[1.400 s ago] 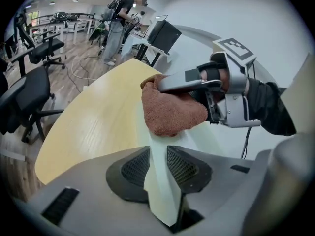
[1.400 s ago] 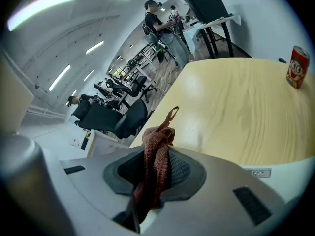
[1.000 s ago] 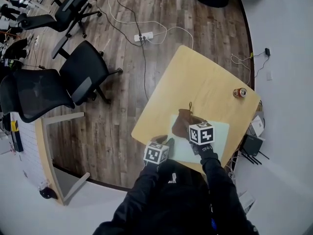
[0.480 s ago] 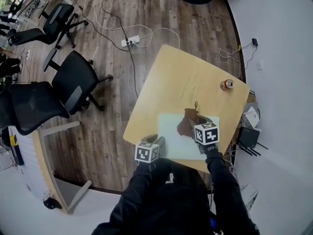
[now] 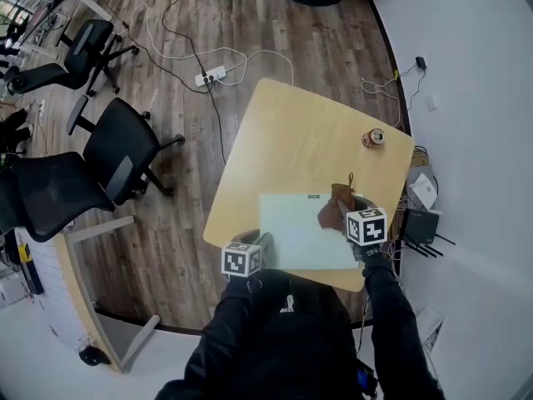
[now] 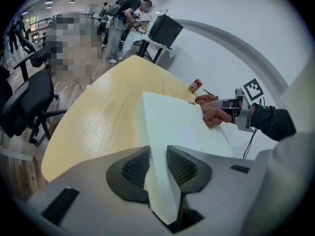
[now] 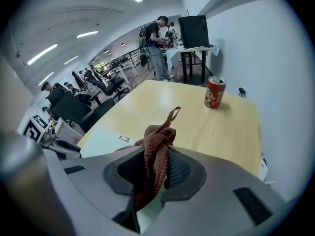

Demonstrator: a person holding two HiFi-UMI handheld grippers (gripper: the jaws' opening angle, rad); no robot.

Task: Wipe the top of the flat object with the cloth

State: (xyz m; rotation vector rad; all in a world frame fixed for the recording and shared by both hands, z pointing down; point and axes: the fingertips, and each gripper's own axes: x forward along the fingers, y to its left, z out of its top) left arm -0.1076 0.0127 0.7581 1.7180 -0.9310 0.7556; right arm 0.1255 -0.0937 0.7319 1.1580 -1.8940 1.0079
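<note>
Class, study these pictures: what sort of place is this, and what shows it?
Most likely an open-plan office or lab workspace: black swivel office chairs stand on the wood-look floor, a power strip with trailing cables lies there, and a monitor sits on a desk.

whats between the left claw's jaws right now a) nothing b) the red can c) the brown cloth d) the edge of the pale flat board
D: the left claw pinches the near edge of the pale board; the brown cloth is in the right claw.
</note>
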